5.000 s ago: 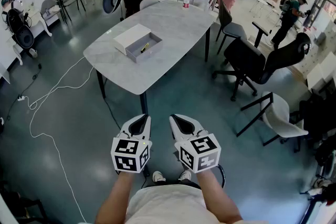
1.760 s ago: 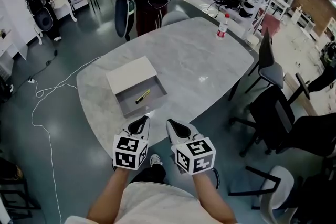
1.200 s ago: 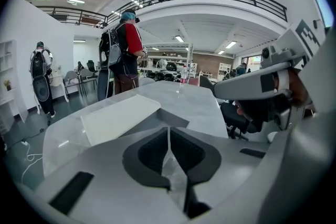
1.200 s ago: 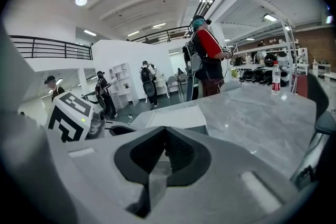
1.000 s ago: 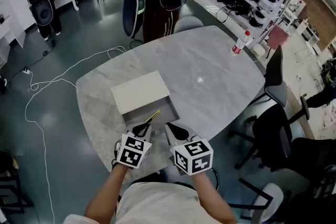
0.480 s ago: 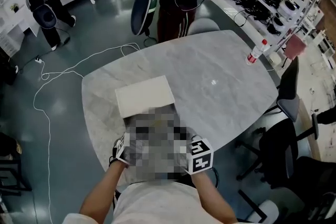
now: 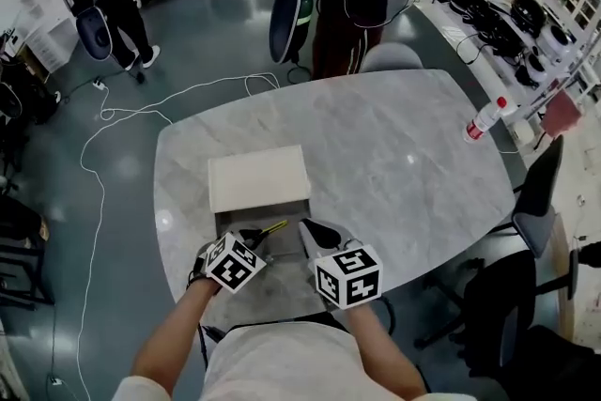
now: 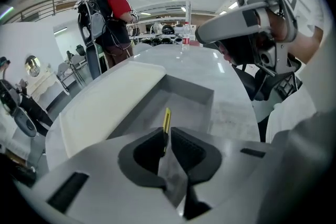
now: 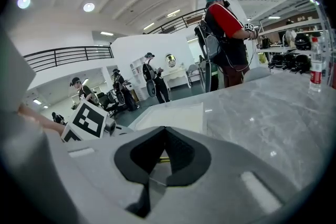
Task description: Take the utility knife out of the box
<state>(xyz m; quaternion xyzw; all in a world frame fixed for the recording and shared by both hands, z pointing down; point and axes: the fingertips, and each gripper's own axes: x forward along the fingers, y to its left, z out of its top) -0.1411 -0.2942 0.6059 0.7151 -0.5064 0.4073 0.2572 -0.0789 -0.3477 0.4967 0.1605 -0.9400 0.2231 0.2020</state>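
Head view: the person, who five seconds ago stood well back from the table (image 7: 394,164), is now against its near edge, and the box (image 7: 258,178) lies open just ahead. The knife (image 7: 274,226) lies aslant in the box's open tray, towards the near edge. The left gripper (image 7: 254,236), short of the knife a second ago, now has its tips at the knife's near end. The right gripper (image 7: 310,227) hovers beside it over the table's near edge. Left gripper view: the jaws stand only a slit apart, and the yellow knife runs into that slit, seemingly pinched. Right gripper view: the jaws are together on nothing, with the box beyond. The approach looks done; lifting the knife clear remains.
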